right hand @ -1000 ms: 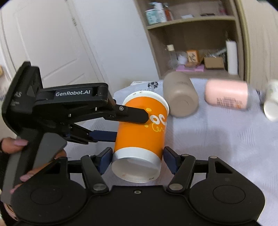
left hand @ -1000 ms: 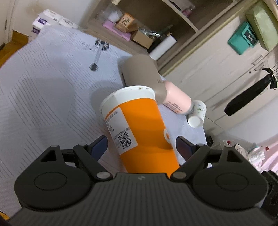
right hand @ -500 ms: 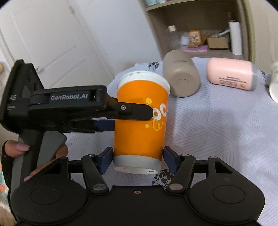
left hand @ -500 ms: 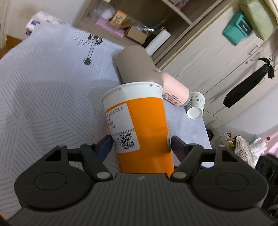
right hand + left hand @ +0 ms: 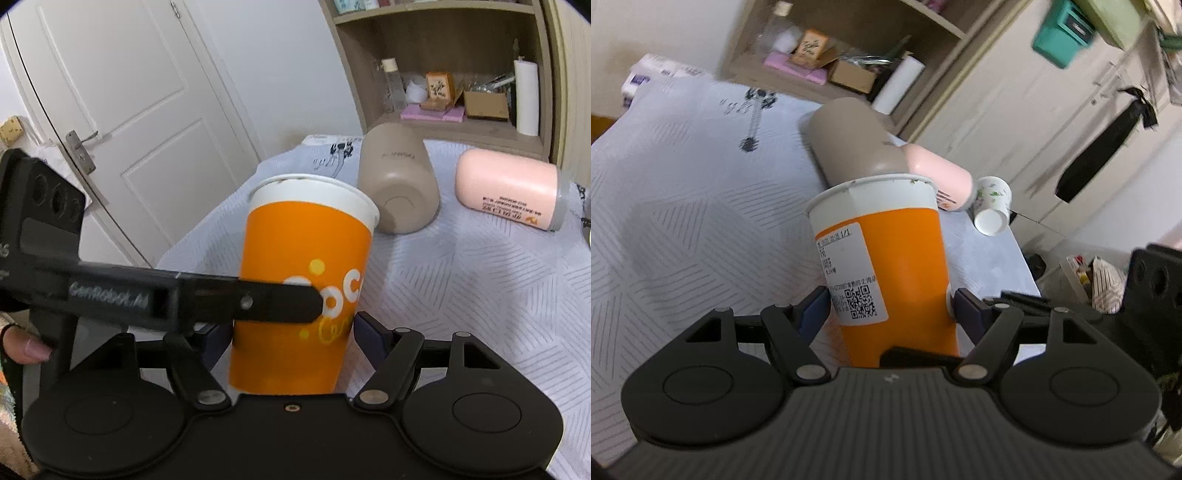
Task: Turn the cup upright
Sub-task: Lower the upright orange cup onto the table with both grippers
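Observation:
An orange paper cup [image 5: 894, 266] with a white rim and a white label stands upright, rim up, over the pale patterned tablecloth [image 5: 683, 206]. My left gripper [image 5: 890, 306] is shut on its lower body. The cup also shows in the right wrist view [image 5: 306, 295], where my right gripper [image 5: 291, 332] is shut on its lower part from the other side. The left gripper's black finger [image 5: 258, 301] crosses the cup's front there. The cup's base is hidden behind the gripper bodies.
A tan bottle [image 5: 399, 184] and a pink bottle [image 5: 509, 190] lie on their sides behind the cup. A small white paper cup [image 5: 991, 206] lies near the table's right edge. A shelf unit [image 5: 461, 74] stands beyond the table, a white door [image 5: 110, 92] to the left.
The cup has gone from tilted with its base toward the right wrist camera to upright. Both grippers have closed in on its lower body.

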